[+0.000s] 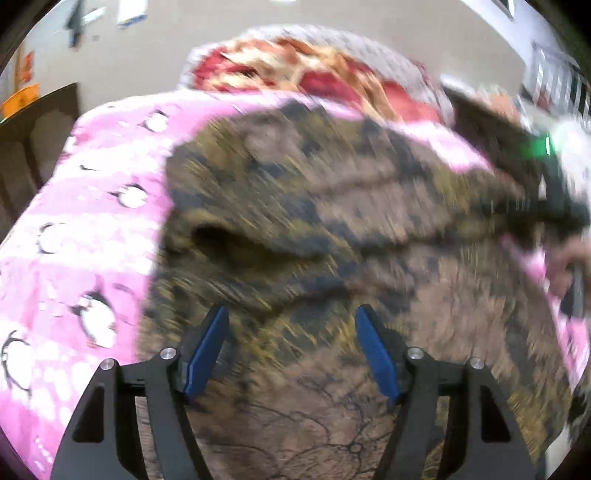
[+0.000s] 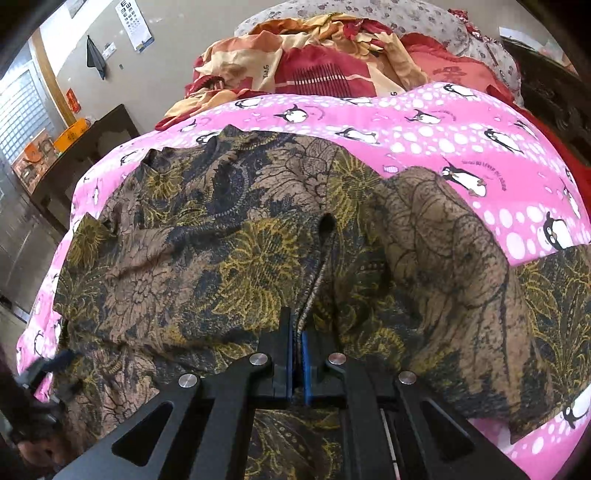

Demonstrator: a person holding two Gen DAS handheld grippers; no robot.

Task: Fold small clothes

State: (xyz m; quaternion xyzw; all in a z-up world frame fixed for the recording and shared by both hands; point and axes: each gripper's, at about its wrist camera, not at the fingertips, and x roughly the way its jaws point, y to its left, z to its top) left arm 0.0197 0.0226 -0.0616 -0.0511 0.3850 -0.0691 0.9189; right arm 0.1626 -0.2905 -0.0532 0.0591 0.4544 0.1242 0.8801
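A brown, black and yellow floral-print garment point(image 2: 229, 240) lies spread and rumpled on a pink penguin-print sheet point(image 2: 424, 129). My right gripper point(image 2: 297, 332) is shut on a raised fold of the garment, which runs up from between its blue pads. In the blurred left wrist view the same garment point(image 1: 314, 206) fills the middle. My left gripper point(image 1: 291, 332) is open just above it, with nothing between its blue pads point(image 1: 207, 350). The right gripper point(image 1: 546, 206) shows as a dark blur at the right edge of that view.
Red and orange patterned bedding point(image 2: 314, 62) and a grey flowered pillow point(image 2: 388, 14) are heaped at the far end of the bed. A dark wooden table point(image 2: 96, 140) with orange items stands to the left by the beige wall.
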